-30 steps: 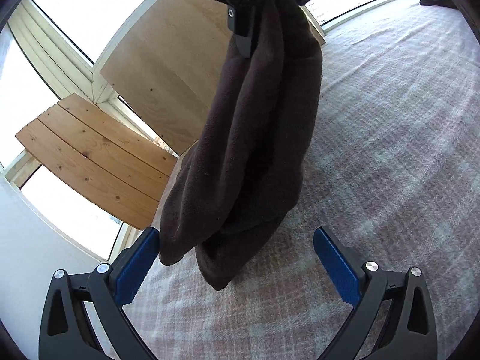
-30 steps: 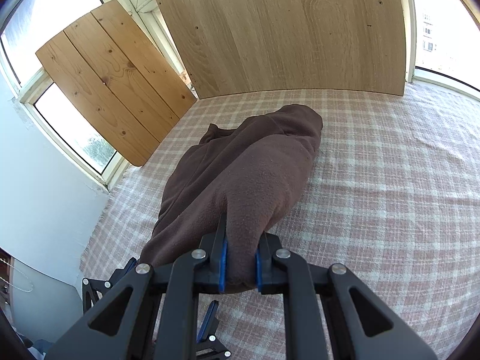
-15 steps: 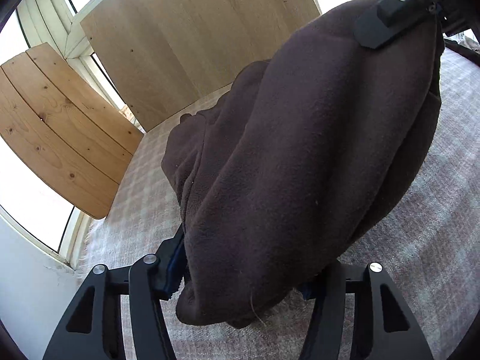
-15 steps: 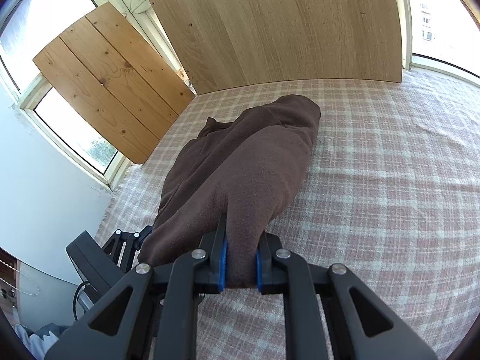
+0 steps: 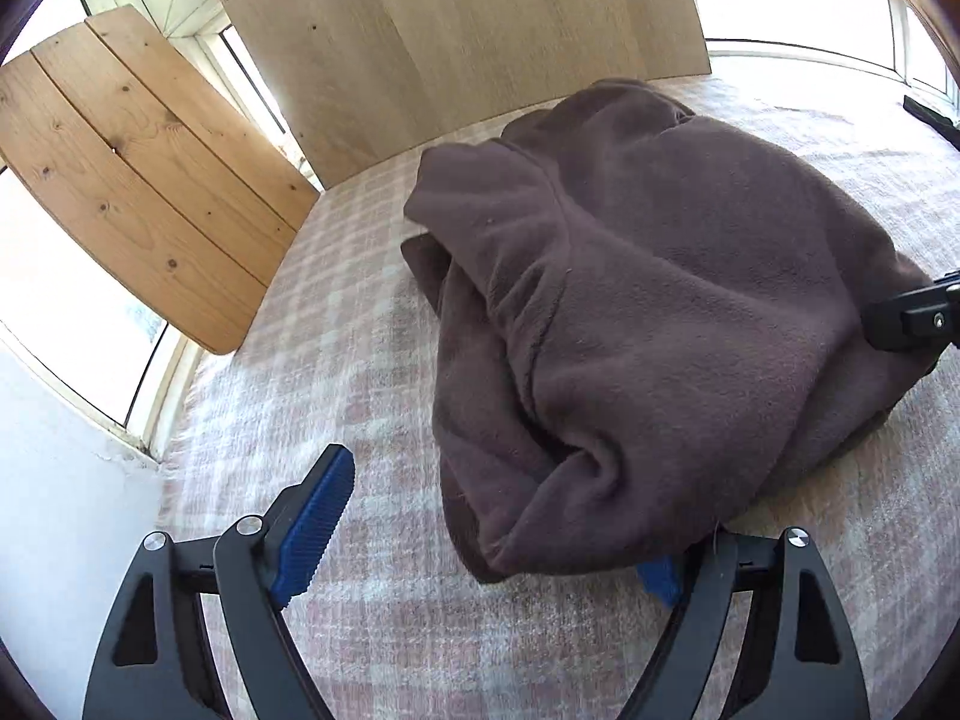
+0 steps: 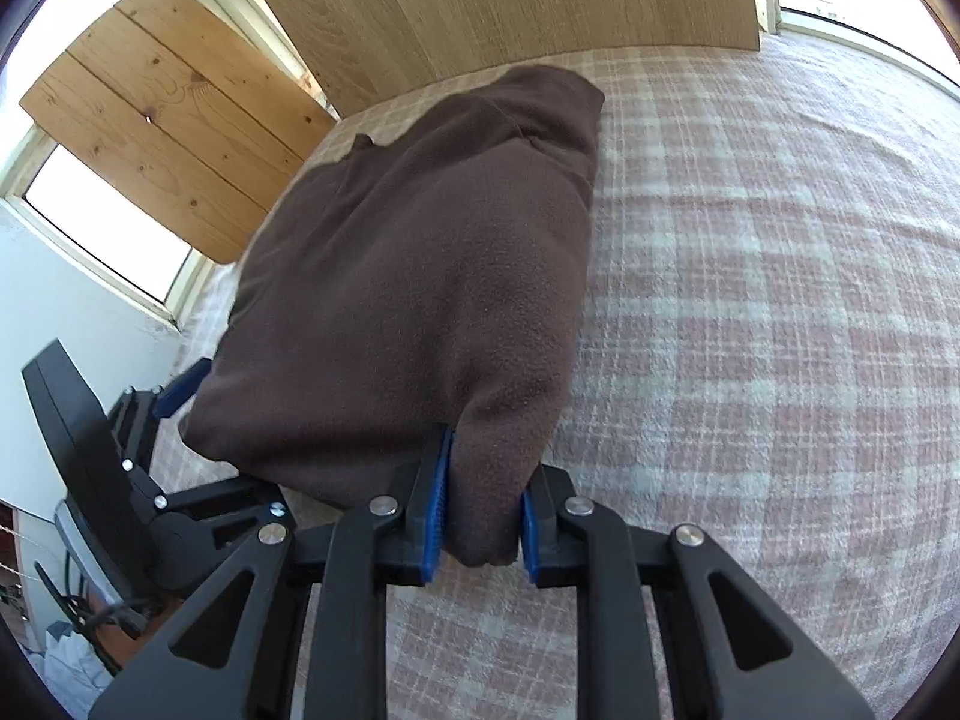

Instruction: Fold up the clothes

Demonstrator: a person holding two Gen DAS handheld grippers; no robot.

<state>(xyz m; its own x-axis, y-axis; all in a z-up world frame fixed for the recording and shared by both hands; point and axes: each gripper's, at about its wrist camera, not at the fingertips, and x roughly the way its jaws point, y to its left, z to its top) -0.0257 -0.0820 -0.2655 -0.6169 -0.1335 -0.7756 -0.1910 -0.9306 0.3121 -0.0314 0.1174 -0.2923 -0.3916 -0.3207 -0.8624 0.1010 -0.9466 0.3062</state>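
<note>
A brown fleece garment (image 5: 660, 300) lies bunched on the plaid bedcover (image 5: 360, 360). In the left wrist view my left gripper (image 5: 486, 555) stands wide at the garment's near edge, its jaws opening. The left pad (image 5: 312, 528) is clear of the cloth and the right pad (image 5: 660, 582) is half hidden under the hem. In the right wrist view my right gripper (image 6: 480, 522) has a thick fold of the garment (image 6: 420, 270) between its blue pads, which still touch it while the jaws are opening. The right gripper's black finger (image 5: 912, 312) shows at the garment's right side.
Two wooden boards (image 5: 150, 180) (image 5: 450, 30) lean against bright windows behind the bed. A white wall (image 5: 60, 480) borders the left edge of the bedcover. A dark object (image 5: 930, 114) lies far right. Cables and clutter (image 6: 78, 618) sit below the bed's left side.
The garment hung from the right gripper and now rests on the bedcover as that gripper came down. The left jaws closed around the lower hem, then spread wide again. The right jaws have widened slightly.
</note>
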